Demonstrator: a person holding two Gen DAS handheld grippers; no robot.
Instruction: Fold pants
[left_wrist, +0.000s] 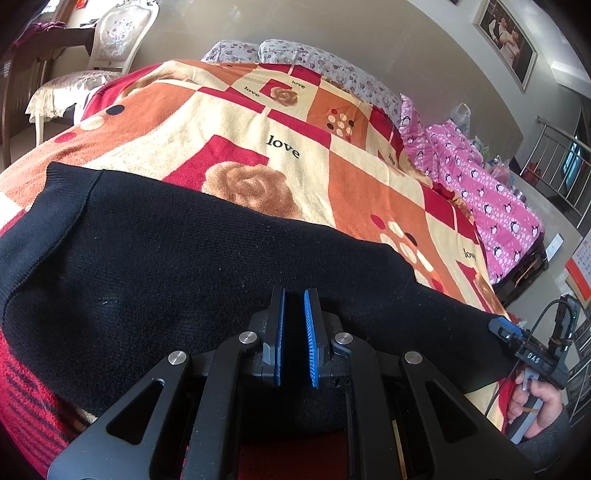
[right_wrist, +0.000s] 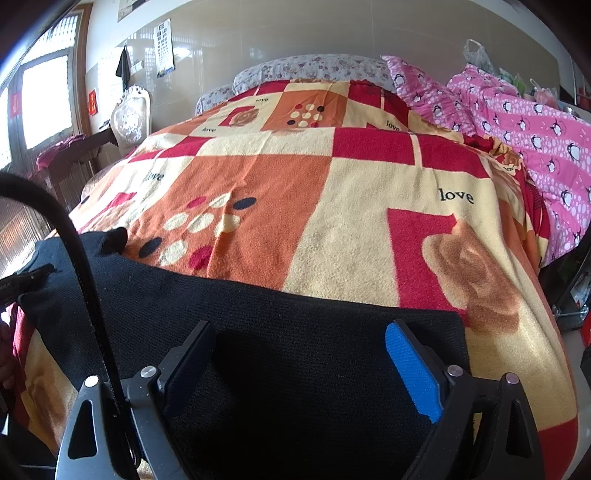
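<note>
Pants (left_wrist: 207, 258), black ribbed knit, on fleecy blanket (right_wrist: 362, 206); left gripper (left_wrist: 294, 299) nipping them, right gripper (right_wrist: 301, 332) wide.

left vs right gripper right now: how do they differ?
Opening: the left gripper has its jaws nearly shut, blue pads almost parallel with black fabric of the pants between them; the right gripper stands wide open.
Grip: whether the left pinches the cloth is unclear; the right's pads touch nothing, with the pants spread between them.
Place: the left sits mid-garment, the right at its end near the blanket.
Shared: both tilt down over the near edge.
</note>
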